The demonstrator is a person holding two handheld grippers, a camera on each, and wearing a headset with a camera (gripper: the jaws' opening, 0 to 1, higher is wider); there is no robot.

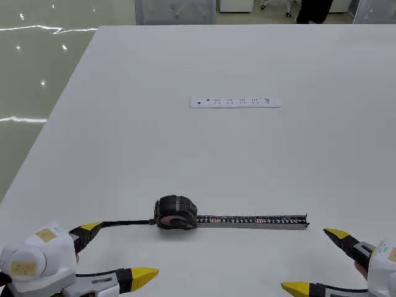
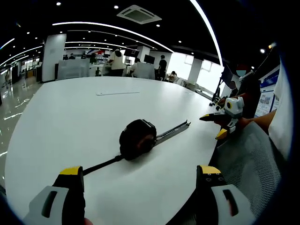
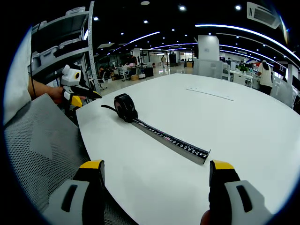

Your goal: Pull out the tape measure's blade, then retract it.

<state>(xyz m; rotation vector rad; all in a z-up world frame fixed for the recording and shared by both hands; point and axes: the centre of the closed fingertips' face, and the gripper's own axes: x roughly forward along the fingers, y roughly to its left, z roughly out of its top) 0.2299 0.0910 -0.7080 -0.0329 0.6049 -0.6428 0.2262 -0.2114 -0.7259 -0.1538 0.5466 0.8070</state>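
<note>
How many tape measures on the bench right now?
1. The tape measure lies between the left gripper and right gripper, blade out toward the right. The white strip behind isn't one.

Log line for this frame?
tape: on table | blade: out, flat | left gripper: open, off tape | right gripper: open, off tape

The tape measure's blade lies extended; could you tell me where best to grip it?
Grip the blade at its free end, coming from the right along its length with the open right gripper, which faces that end. It lies flat and thin on the table, so the tip likely offers the best edge.
</note>
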